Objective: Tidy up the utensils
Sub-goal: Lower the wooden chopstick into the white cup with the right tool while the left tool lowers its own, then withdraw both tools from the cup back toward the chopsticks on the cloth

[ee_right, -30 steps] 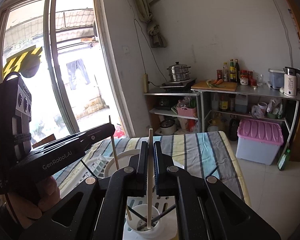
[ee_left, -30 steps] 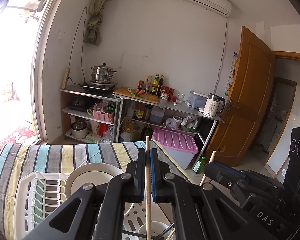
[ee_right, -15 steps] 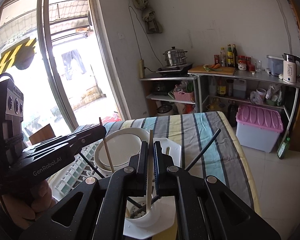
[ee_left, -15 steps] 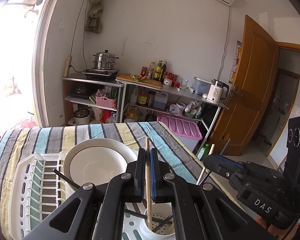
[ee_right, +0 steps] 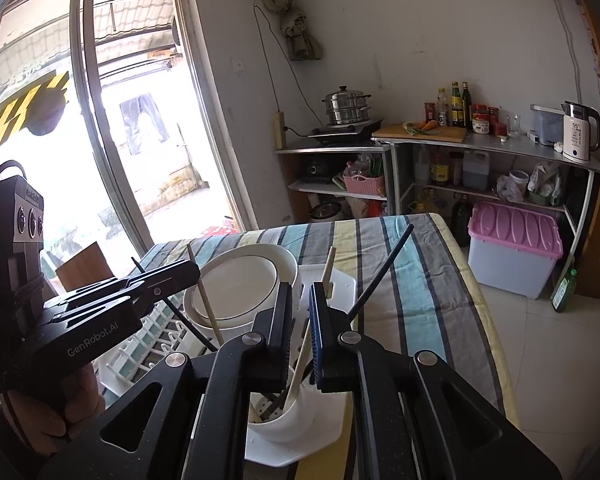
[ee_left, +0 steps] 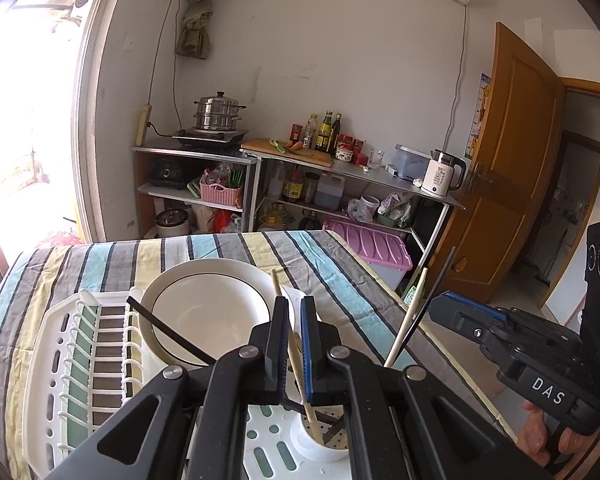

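Striped cloth covers the bench [ee_left: 332, 264]; both hand-held grippers, left [ee_left: 295, 322] and right [ee_right: 300, 312], seem released, wooden chopsticks [ee_left: 296, 356] resting in the white utensil cup [ee_right: 284, 420].

rack [ee_left: 80, 360]: white glossy plastic | chopstick [ee_left: 406, 320]: pale matt wood | tablecloth [ee_left: 340, 280]: striped woven cloth

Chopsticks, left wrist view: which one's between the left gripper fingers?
The pale wooden chopstick leaning left, toward the plate. The other wooden chopstick and a black one lean right; the second black one crosses the plate.
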`<act>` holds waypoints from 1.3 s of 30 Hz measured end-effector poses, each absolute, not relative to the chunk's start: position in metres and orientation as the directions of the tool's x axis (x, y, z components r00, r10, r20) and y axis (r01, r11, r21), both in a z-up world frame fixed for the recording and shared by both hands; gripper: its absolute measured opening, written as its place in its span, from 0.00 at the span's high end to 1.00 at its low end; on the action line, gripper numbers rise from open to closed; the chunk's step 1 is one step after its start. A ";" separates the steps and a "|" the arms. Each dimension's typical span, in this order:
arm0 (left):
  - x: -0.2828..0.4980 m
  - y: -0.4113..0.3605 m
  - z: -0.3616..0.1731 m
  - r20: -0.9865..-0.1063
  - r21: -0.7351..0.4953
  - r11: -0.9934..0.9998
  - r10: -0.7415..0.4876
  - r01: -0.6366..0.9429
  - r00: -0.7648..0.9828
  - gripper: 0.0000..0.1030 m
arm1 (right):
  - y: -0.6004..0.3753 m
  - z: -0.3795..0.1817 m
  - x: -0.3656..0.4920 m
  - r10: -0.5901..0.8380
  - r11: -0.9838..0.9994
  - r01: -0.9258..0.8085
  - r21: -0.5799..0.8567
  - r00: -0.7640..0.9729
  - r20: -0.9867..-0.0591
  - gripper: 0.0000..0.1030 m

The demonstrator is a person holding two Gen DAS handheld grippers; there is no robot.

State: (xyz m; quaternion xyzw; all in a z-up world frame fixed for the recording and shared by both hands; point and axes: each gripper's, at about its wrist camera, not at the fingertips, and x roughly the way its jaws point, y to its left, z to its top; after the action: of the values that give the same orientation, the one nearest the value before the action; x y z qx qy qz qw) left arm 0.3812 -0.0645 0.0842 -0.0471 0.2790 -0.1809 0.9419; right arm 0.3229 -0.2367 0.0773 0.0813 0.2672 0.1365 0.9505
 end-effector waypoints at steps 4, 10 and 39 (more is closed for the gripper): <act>0.364 -0.061 0.087 -0.506 -0.171 0.935 -0.353 0.309 0.787 0.95 | -0.238 0.078 0.308 0.299 0.952 -0.220 0.214 0.825 -0.480 0.88; 0.319 -0.052 0.087 -0.502 -0.151 0.944 -0.330 0.295 0.799 0.95 | -0.240 0.077 0.273 0.300 0.952 -0.228 0.206 0.830 -0.470 0.86; 0.121 -0.018 0.039 -0.547 -0.124 0.966 -0.256 0.225 0.797 0.95 | -0.215 0.043 0.118 0.324 0.946 -0.280 0.163 0.808 -0.493 0.80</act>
State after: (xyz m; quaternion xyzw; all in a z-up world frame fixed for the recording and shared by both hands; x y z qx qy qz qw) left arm 0.1215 -0.0177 0.0386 -0.0263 0.2922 -0.1267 0.9475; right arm 0.1175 -0.2148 0.0433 0.0410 0.2663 0.1592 0.9498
